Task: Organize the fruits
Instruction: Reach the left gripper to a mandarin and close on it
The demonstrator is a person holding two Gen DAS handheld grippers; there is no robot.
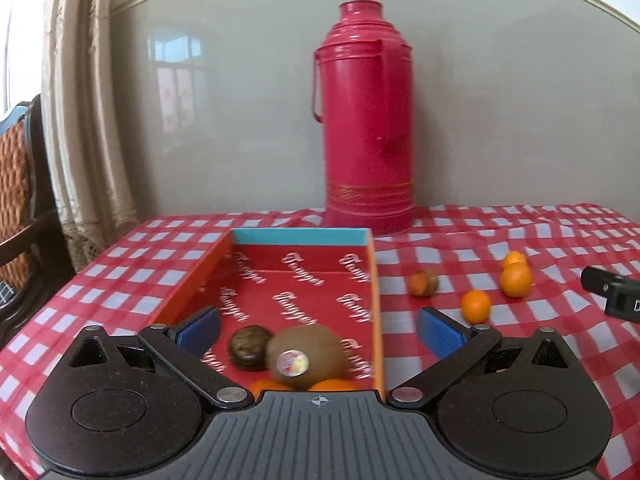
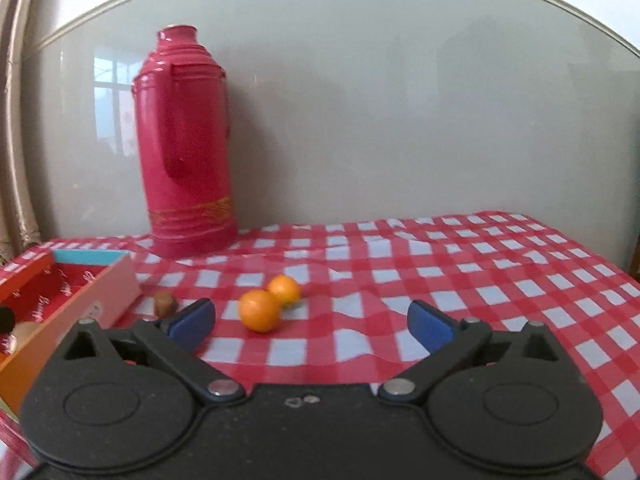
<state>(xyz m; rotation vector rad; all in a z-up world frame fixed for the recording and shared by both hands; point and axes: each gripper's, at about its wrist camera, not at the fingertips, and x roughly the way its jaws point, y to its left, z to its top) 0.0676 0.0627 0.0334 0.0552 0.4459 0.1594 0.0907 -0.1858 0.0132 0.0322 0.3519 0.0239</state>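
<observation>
Spread-jawed, the left gripper [image 1: 318, 330] hovers over a fuzzy brown kiwi [image 1: 306, 354] in the orange cardboard box [image 1: 376, 280]; the right gripper [image 2: 312, 318], equally wide, faces two small, firm, roll-prone oranges [image 2: 259, 310], best pinched across the middle.

Glossy grey wall [image 1: 248, 128] reflects a window; cream curtain [image 1: 80, 120] hangs left; wicker chair [image 1: 16, 200] beside it.

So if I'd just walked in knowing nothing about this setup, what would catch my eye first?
Probably the tall red thermos flask, upright at the back of the table against the wall. Next, the red-and-white checked tablecloth with small oranges loose on it. Then the orange box beside them, already holding a kiwi with a sticker, directly under the open left hand-held gripper.
</observation>
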